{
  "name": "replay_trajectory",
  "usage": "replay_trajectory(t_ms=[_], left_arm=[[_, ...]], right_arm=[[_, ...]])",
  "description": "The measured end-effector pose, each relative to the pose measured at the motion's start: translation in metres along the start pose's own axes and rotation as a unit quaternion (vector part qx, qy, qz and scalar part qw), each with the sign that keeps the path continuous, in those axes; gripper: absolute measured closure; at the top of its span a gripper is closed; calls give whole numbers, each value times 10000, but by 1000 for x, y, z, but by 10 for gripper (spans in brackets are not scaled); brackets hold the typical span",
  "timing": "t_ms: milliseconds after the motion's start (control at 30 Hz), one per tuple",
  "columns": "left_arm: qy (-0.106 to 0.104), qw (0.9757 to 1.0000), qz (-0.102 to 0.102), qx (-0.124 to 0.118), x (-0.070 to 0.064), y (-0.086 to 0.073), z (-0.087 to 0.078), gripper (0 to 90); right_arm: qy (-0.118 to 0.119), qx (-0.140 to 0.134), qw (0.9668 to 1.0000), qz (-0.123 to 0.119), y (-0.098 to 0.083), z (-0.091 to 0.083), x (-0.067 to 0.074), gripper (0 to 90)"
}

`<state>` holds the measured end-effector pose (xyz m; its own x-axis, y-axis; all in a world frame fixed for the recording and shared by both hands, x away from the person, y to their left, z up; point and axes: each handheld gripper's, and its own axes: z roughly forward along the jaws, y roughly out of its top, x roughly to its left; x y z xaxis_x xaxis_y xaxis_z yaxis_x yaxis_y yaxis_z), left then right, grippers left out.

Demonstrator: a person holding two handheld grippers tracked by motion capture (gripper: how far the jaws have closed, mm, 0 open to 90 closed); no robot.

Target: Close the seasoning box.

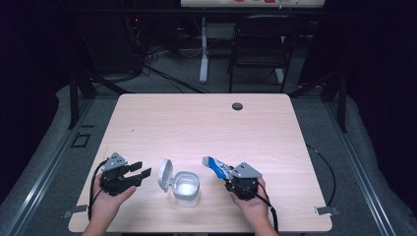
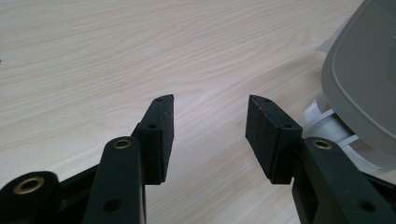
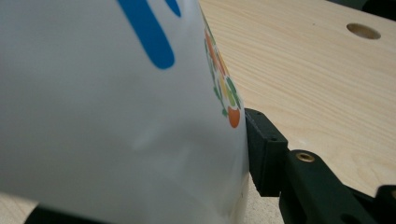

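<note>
Blocking the right gripper view, a glossy white-and-blue pouch sits clamped in its jaws; left gripper released beside translucent lidded tub.

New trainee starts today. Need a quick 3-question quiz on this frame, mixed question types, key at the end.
1. True or false: the left gripper holds the packet.
2. The lid of the white container is: A) hinged open B) shut C) lying apart on the table.
3. Fill in: the dark round hole sits near the table's ___ edge.

Key: 1 false: its jaws stand open and empty, and the right gripper grips the packet. 2 A. 3 far.
</note>
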<state>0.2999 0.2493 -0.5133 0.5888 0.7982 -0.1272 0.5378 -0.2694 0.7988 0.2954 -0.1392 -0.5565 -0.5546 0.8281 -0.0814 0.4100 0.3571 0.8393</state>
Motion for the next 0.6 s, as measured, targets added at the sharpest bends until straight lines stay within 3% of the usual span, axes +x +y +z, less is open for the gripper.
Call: replay_trajectory(t_ms=[133,300,600], left_arm=[[12,10000,16,13,0,0,0,527],[19,10000,9,-12,-1,0,-1,527],[-1,10000,64,-40,-4,0,-2,527]], right_arm=[[93,34,9991,412,-4,4,-10,634],[94,119,9977,658,-6,5,-16,631],[130,248,9966,776,-8,10,-19,619]])
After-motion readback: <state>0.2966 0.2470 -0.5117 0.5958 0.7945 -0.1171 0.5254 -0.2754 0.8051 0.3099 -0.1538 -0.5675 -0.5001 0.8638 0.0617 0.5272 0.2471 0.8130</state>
